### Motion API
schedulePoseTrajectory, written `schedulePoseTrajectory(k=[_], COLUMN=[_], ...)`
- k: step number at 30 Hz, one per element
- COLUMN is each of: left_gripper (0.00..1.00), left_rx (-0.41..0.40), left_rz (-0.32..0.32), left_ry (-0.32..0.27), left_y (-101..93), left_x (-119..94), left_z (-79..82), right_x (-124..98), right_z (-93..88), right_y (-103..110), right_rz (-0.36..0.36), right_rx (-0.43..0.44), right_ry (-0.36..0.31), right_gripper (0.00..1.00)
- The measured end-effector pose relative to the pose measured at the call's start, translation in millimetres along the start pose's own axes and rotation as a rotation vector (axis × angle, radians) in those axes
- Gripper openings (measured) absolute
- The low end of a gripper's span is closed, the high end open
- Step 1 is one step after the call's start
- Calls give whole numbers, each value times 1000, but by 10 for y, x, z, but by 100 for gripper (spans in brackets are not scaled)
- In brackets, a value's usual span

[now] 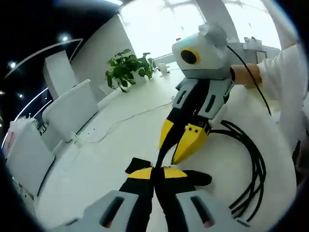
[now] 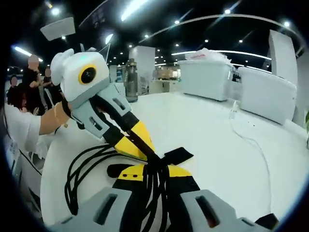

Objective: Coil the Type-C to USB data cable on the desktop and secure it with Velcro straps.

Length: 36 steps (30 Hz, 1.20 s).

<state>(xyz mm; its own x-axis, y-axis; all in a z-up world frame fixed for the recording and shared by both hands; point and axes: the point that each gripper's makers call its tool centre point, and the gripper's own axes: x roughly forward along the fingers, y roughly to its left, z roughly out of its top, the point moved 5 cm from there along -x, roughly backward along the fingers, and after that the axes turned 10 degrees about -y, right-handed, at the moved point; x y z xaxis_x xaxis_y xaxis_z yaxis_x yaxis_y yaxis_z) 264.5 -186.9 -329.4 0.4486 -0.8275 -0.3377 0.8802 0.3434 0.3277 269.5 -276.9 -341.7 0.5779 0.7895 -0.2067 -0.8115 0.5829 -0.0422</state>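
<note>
The black data cable lies on the white table as a loose coil (image 1: 252, 179) (image 2: 79, 176). Its gathered strands run across a black Velcro strap (image 1: 198, 179) (image 2: 179, 154) that lies flat under them. In the left gripper view my left gripper (image 1: 155, 171) is shut on the strands just above the strap. My right gripper (image 1: 177, 145) comes down from the upper right, with its yellow fingers against the same bundle. In the right gripper view several strands pass between the jaws of my right gripper (image 2: 155, 171), shut on them. There my left gripper (image 2: 145, 147) reaches in from the left.
A thin white cord (image 1: 113, 124) (image 2: 251, 140) trails over the table (image 1: 96, 174). White boxes (image 1: 67, 113) (image 2: 265, 94) stand along its edge, with a potted plant (image 1: 126, 70) farther back and a dark bottle (image 2: 131, 79). A person's hand and white sleeve (image 1: 285, 72) hold the right gripper.
</note>
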Motion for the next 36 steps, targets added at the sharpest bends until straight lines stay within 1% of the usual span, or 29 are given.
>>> schedulePoseTrajectory(k=[2, 6, 8, 9, 10, 12, 13, 14, 15, 16, 18, 19, 20, 23, 24, 25, 26, 28, 29, 31, 33, 34, 36], left_gripper=[8, 13, 15, 16, 16, 16, 16, 16, 16, 16, 15, 15, 14, 12, 12, 11, 11, 11, 11, 11, 11, 11, 11], left_rx=[-11, -28, -49, -76, -85, -95, -106, -117, -124, -127, -106, -76, -53, -35, -31, -31, -31, -47, -60, -82, -93, -94, -89], left_rz=[0, 12, 5, 1, 0, 7, 26, 55, 77, 97, 129, 155, 161, 166, 168, 173, 178, 190, 195, 202, 199, 201, 204], left_ry=[-12, -31, -50, -76, -85, -109, -132, -160, -173, -179, -172, -144, -127, -114, -116, -121, -125, -150, -162, -183, -180, -178, -166], left_y=[30, 72, 51, 29, 25, 23, 40, 73, 101, 122, 145, 171, 168, 134, 126, 130, 134, 148, 156, 162, 155, 152, 158], left_x=[-23, -67, -70, -80, -90, -129, -144, -157, -160, -153, -127, -108, -91, -61, -60, -62, -63, -72, -83, -100, -101, -98, -90], left_z=[-10, -39, -27, -6, 2, 26, 47, 69, 70, 60, 12, -45, -79, -133, -138, -136, -132, -111, -103, -110, -129, -145, -177], right_x=[3, -15, -44, -64, -90, -149, -179, -228, -259, -290, -310, -320, -329, -336, -332, -317, -294, -234, -209, -162, -112, -91, -60], right_z=[-11, -24, 7, 32, 65, 132, 142, 142, 138, 114, 99, 93, 84, 71, 69, 68, 58, 50, 36, 13, -3, -11, -5], right_y=[-13, -57, -75, -84, -94, -64, -49, -3, 43, 95, 169, 250, 308, 447, 477, 533, 543, 589, 602, 623, 628, 620, 601], right_rz=[-7, -24, -30, -32, -33, -1, 11, 41, 64, 81, 97, 125, 140, 176, 183, 196, 181, 174, 172, 172, 169, 164, 146], right_rx=[1, -20, -23, -23, -20, -32, -37, -59, -87, -133, -204, -244, -250, -267, -282, -327, -356, -461, -485, -516, -529, -547, -583], right_ry=[-2, -11, -35, -53, -77, -140, -154, -171, -187, -185, -191, -197, -198, -197, -196, -199, -186, -180, -169, -159, -152, -145, -154], right_gripper=[14, 13, 13, 13, 14, 16, 17, 19, 21, 22, 22, 22, 23, 26, 27, 27, 27, 28, 28, 28, 28, 27, 23])
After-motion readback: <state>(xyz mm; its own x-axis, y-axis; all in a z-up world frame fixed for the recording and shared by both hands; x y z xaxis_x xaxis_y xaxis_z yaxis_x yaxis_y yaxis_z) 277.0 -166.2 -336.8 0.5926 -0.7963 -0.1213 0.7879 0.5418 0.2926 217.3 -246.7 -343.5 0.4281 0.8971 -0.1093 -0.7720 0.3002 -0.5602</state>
